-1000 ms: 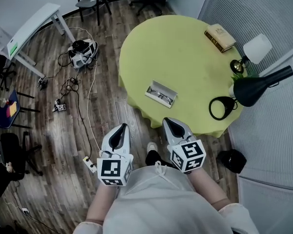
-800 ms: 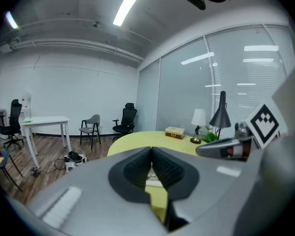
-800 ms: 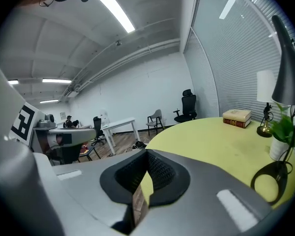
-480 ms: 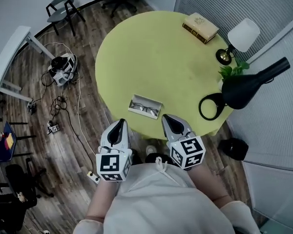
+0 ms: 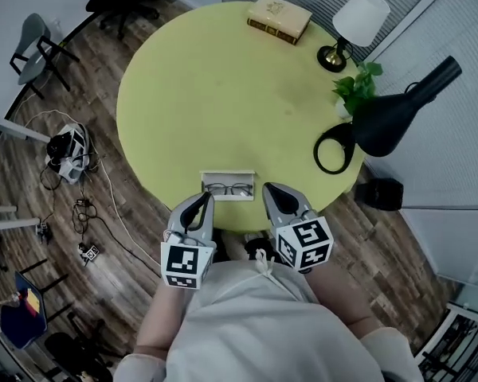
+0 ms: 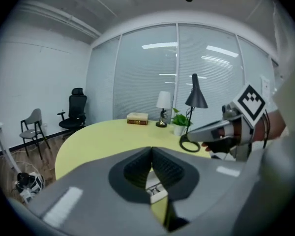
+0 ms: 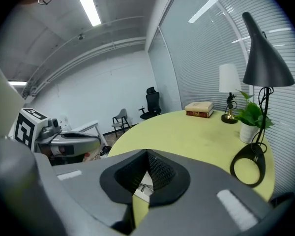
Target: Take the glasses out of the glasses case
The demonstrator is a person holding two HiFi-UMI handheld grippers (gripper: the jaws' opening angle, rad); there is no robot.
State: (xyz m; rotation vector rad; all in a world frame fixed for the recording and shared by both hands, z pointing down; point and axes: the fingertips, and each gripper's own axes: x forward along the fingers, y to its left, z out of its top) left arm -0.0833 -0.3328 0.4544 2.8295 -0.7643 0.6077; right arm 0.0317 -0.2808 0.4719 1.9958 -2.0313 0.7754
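An open white glasses case (image 5: 228, 186) lies at the near edge of the round yellow table (image 5: 223, 94), with dark-rimmed glasses (image 5: 229, 189) inside it. My left gripper (image 5: 201, 200) is shut and empty, its tip just left of and below the case. My right gripper (image 5: 272, 190) is also shut and empty, just right of the case. In the left gripper view the case (image 6: 156, 191) shows through the slit under the closed jaws, and the right gripper (image 6: 221, 131) is at the side. The right gripper view shows the case (image 7: 145, 187) the same way.
On the table's far side are a book (image 5: 280, 17), a white-shaded lamp (image 5: 353, 21), a potted plant (image 5: 356, 87) and a black desk lamp (image 5: 392, 116) with a ring base (image 5: 331, 149). Cables and a device (image 5: 67, 151) lie on the wooden floor at left; a black bag (image 5: 379, 193) is at right.
The view has swung and come closer to the table. The case, earlier well ahead of the grippers, now lies right between their tips. Both grippers stay shut.
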